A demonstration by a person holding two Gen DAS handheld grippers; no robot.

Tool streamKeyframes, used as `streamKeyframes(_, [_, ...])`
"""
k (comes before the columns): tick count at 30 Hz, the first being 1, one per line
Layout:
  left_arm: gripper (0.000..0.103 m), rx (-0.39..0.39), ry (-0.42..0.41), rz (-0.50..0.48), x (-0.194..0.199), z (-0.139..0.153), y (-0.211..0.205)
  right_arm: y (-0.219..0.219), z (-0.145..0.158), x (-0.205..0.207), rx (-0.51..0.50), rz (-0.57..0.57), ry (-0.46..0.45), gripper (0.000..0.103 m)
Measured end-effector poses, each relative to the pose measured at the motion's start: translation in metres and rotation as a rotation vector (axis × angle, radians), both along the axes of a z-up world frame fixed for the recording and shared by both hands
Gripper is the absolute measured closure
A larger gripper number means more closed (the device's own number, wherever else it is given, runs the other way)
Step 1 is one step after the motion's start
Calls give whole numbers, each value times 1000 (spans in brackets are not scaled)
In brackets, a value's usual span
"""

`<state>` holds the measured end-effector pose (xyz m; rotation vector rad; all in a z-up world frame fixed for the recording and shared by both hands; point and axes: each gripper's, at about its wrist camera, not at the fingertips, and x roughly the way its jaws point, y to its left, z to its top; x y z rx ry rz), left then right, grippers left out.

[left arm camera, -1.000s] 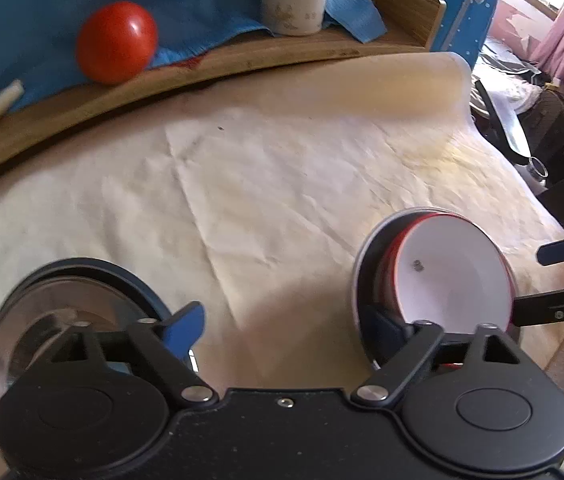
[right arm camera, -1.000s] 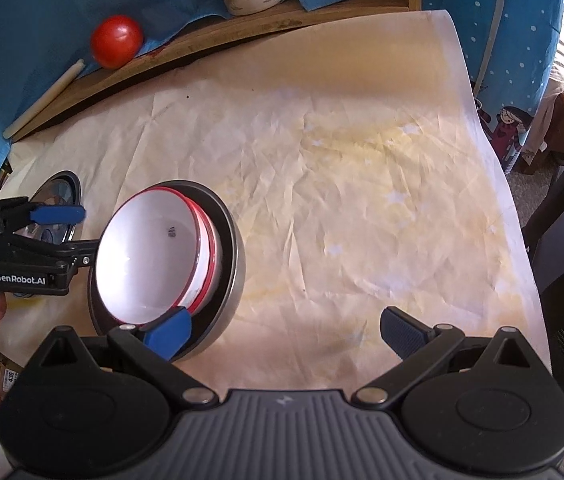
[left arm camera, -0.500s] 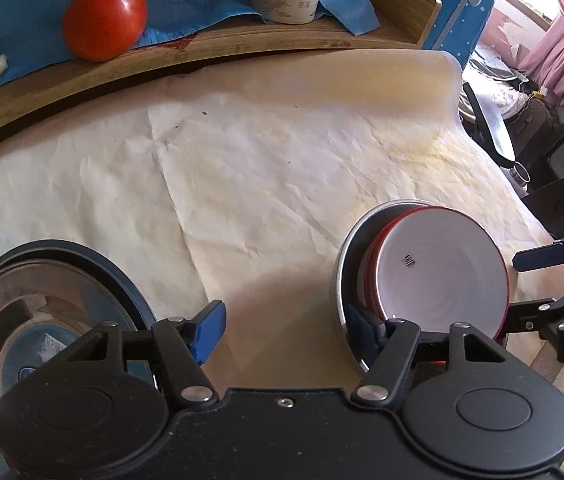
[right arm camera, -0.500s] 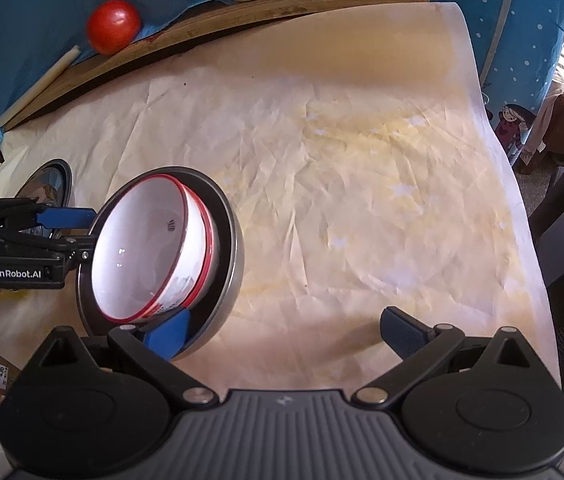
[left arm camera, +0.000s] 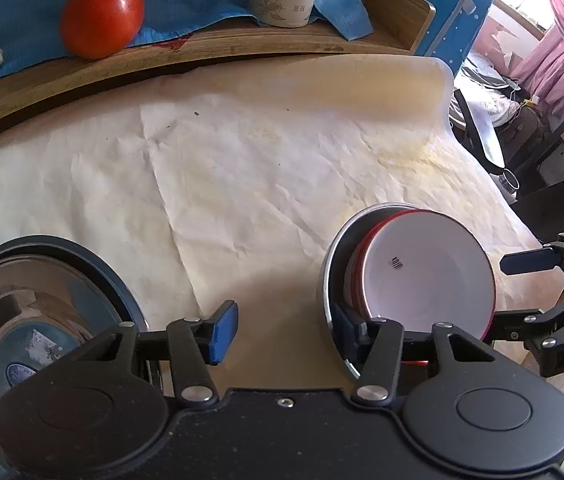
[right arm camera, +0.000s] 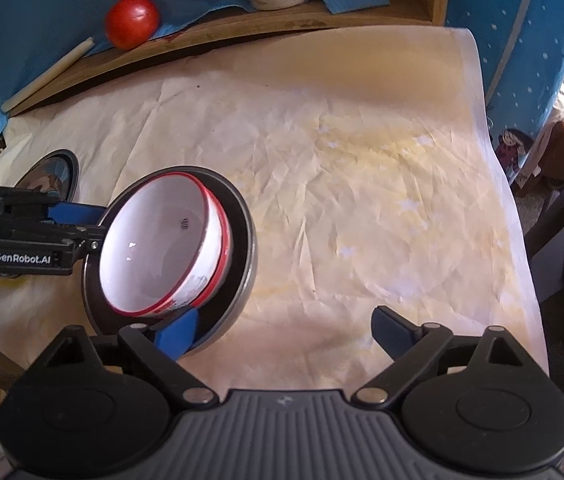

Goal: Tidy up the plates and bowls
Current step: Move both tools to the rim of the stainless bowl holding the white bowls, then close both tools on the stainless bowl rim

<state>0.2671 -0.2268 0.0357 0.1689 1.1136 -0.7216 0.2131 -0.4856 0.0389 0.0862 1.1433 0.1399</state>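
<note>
Both my tongs tilt steeply down, jaws closing: left gripper (left arm camera: 282,330) empty beside the red-rimmed bowl (left arm camera: 430,272), right gripper (right arm camera: 282,330) empty too.

surface: table under creased paper sheet (right arm camera: 362,184) | on it: dark plate (right arm camera: 241,248), steel bowl (left arm camera: 21,320)

The bowl (right arm camera: 161,240) sits in the pan (right arm camera: 241,248); tomato (right arm camera: 132,21) behind.

Sunlit pink curtains (left arm camera: 558,40), wooden shelf (left arm camera: 241,46)
</note>
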Motion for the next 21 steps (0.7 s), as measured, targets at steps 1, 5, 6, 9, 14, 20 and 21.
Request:
streamKeyframes(1, [50,-2,1,1,0,0,0,2,1,-1,-1,7,-3,14])
streamKeyframes(5, [53,-12,10,6,1,0,1,4,1,-1,21,27,-4,20])
streamKeyframes(6, [54,-15,12,6,1,0,1,3,0,-1,31,29,-2,22])
streamKeyframes(9, [56,-20,16,3,0,0,1,4,-4,0,63,34,6,24])
streamKeyframes(14, [57,-17,27,-3,0,-2,-1,11,-9,1,102,59,25,29])
streamKeyframes(20, [57,-27,36,1,1,-5,-1,17,-12,1,137,79,27,38])
streamKeyframes(21, [57,-28,37,2,1,-5,-1,17,-12,1,144,79,27,40])
